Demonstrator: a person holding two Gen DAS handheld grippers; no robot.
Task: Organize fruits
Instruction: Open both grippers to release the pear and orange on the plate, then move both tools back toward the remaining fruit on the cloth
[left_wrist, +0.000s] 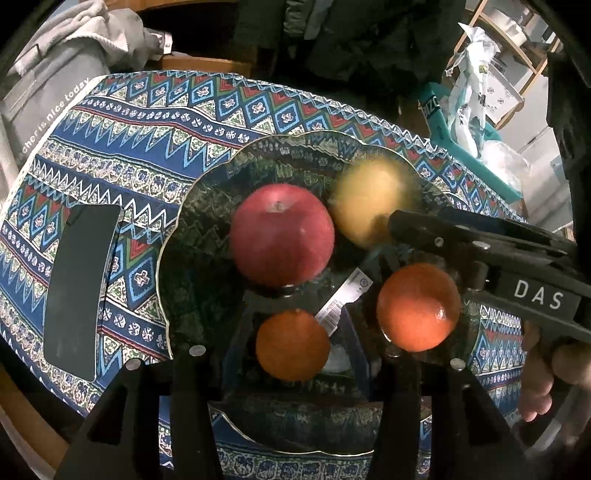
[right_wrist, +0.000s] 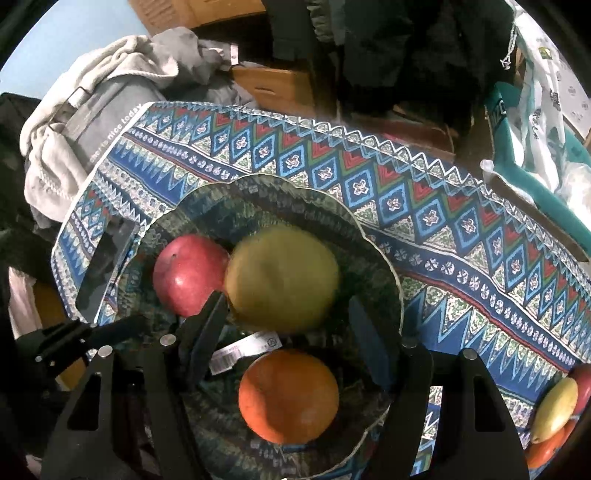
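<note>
A glass plate (left_wrist: 192, 206) on the patterned cloth holds a red apple (left_wrist: 281, 234), a blurred yellow-green fruit (left_wrist: 369, 199) and two oranges (left_wrist: 293, 345) (left_wrist: 418, 307). My left gripper (left_wrist: 295, 325) is open with the smaller orange between its fingers. My right gripper (right_wrist: 288, 328) is open above the plate (right_wrist: 380, 254); the yellow-green fruit (right_wrist: 282, 278) lies just beyond its fingertips, the larger orange (right_wrist: 289, 396) sits between its fingers, and the apple (right_wrist: 190, 275) is to the left. The right gripper also shows in the left wrist view (left_wrist: 391, 225).
A dark phone (left_wrist: 79, 288) lies on the cloth left of the plate. More fruit (right_wrist: 556, 410) sits at the cloth's right edge. Grey clothes (right_wrist: 92, 122), wooden furniture and a teal box with bags (left_wrist: 476, 122) surround the table. A barcode sticker (left_wrist: 343, 301) shows on the plate.
</note>
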